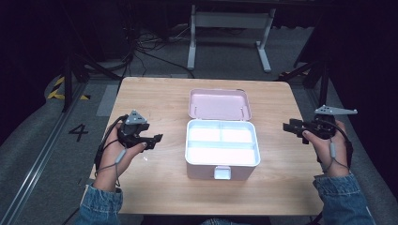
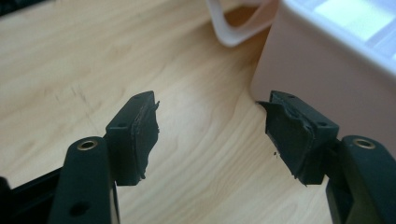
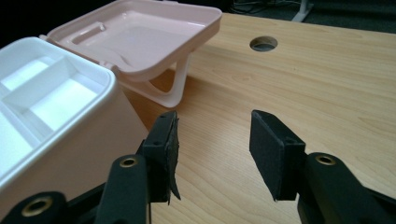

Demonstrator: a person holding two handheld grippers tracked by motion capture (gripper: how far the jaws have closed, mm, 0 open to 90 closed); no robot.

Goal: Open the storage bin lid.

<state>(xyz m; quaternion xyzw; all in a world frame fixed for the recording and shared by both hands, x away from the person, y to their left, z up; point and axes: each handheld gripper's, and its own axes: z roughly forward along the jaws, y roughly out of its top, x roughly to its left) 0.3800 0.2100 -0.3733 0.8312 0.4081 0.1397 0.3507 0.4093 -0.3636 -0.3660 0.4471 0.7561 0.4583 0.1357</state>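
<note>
Left tool point(image 1: 157, 138) and right tool point(image 1: 287, 126) we hold spread and empty, flanking the open box point(image 1: 222, 161) on the counter point(image 1: 155, 96), seemingly ready to handle it.

Overhead light leaves the room dim and blows the white compartmented tray point(image 1: 222, 145) of the pink plastic box to glare, while both gripper views blur towards their near edges.

**Both jaws apart, nothing held**

Left gripper point(image 1: 151, 139) low at near left, pointing right, jaws wide and empty. Right gripper point(image 1: 292, 127) at far right edge, pointing left, jaws likewise spread. Denim-sleeved forearms entering from near side.
</note>
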